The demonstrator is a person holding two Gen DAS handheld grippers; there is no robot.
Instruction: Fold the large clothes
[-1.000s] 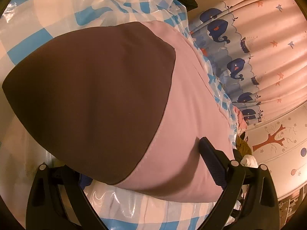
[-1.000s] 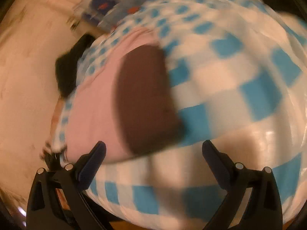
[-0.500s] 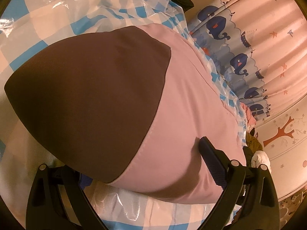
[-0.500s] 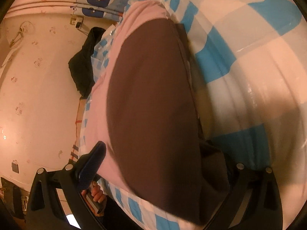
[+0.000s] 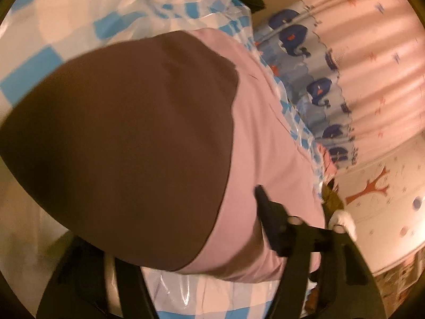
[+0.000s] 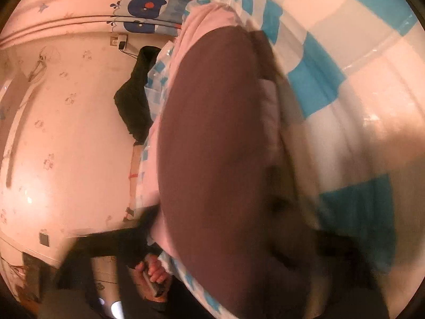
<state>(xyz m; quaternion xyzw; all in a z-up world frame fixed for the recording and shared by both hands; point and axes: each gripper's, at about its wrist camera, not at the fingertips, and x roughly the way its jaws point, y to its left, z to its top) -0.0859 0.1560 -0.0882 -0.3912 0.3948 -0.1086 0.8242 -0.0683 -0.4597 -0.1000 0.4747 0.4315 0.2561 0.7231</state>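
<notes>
A folded pink and dark brown garment point(image 5: 164, 138) lies on the blue and white checked plastic cover point(image 5: 53, 37). In the left wrist view my left gripper point(image 5: 180, 228) sits low over the garment's near edge; its right finger point(image 5: 271, 220) rests over the pink part and its left finger is hidden under the brown cloth. The jaws stand wide apart. In the right wrist view the garment point(image 6: 220, 159) fills the middle. My right gripper point(image 6: 212, 260) is blurred, with the brown cloth lying between its fingers; whether the jaws are open or shut does not show.
A pink curtain with blue whales point(image 5: 326, 85) hangs past the far edge. A dark garment point(image 6: 135, 101) hangs against the wall. The other hand point(image 6: 154, 273) holds the left gripper's handle at the bottom of the right wrist view.
The right gripper has swung in from over the checked cover and down onto the garment's brown end. The left gripper has shifted slightly, its left finger now under the cloth.
</notes>
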